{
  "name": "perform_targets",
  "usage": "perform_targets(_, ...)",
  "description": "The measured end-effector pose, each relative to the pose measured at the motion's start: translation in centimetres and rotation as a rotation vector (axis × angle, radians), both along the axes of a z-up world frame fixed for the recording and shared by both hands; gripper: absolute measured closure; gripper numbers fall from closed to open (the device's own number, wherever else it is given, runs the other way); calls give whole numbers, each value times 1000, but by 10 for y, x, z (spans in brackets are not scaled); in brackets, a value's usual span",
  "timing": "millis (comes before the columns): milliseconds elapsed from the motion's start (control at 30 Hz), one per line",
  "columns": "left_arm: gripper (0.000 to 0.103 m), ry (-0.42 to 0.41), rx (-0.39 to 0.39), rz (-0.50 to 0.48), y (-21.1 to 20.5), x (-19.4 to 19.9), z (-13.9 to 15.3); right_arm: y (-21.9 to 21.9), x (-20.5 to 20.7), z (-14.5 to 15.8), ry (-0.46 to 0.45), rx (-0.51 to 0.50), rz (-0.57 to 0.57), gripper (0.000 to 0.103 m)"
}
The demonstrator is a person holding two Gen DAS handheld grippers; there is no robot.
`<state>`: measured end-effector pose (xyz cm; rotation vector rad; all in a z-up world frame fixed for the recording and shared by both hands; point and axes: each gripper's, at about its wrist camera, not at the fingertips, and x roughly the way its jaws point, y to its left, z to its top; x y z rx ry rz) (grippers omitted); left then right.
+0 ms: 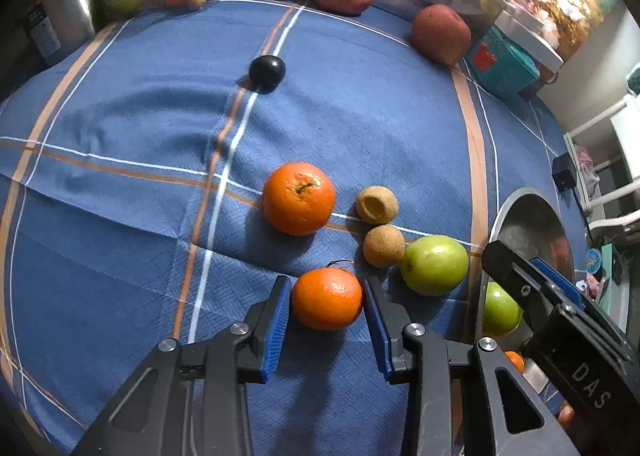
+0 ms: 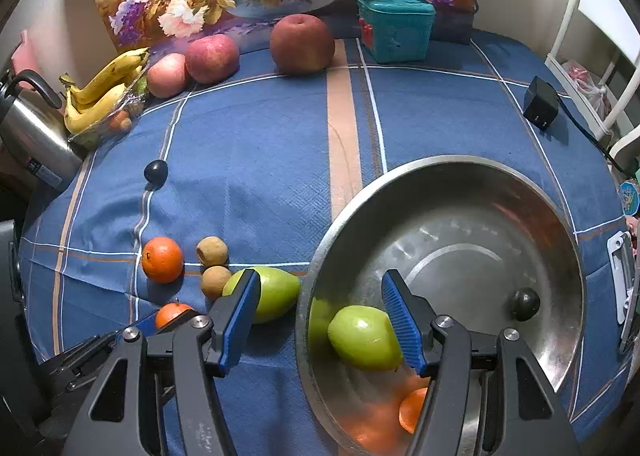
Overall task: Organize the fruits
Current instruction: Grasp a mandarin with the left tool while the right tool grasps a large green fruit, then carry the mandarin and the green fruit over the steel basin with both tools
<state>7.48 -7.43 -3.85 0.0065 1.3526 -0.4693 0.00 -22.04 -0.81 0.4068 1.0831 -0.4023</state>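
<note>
My left gripper (image 1: 328,283) points down at the blue checked cloth, its blue pads pressed on both sides of a small orange (image 1: 326,300) that rests on the cloth. Beyond it lie a larger orange (image 1: 299,198), two brown round fruits (image 1: 377,204) and a green fruit (image 1: 434,265). My right gripper (image 2: 320,280) stands open over the near rim of a steel bowl (image 2: 460,172), with nothing gripped. Inside the bowl are a green fruit (image 2: 364,338), an orange (image 2: 414,408) partly hidden by a finger, and a small dark fruit (image 2: 526,304).
A dark round fruit (image 1: 267,70) sits alone mid-cloth. Three red apples (image 2: 302,44) and a tray with bananas (image 2: 100,96) line the back edge. A steel kettle (image 2: 28,136), a teal box (image 2: 394,32) and a black plug adapter (image 2: 541,103) stand around the edges.
</note>
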Motion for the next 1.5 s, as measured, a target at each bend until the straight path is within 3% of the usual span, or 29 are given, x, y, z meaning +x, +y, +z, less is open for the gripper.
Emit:
perform_targets(200, 64, -9, -27, 60, 23, 11, 10, 12, 7, 1, -9, 9, 47, 39)
perform_targets(267, 64, -11, -40, 84, 32, 15, 14, 16, 10, 0, -12, 17, 65, 53)
perform_targets(300, 64, -15, -48, 98, 37, 17, 16, 18, 12, -1, -13, 21, 73, 55)
perform_targets(833, 64, -39, -121, 161, 59, 21, 34, 39, 29, -20, 65, -15, 162, 55)
perform_targets(1300, 64, -33, -126, 165, 62, 24, 36, 52, 43, -21, 123, -163, 222, 55)
perform_targets(1500, 64, -29, -127, 167, 62, 25, 35, 52, 45, -22, 117, -180, 228, 55)
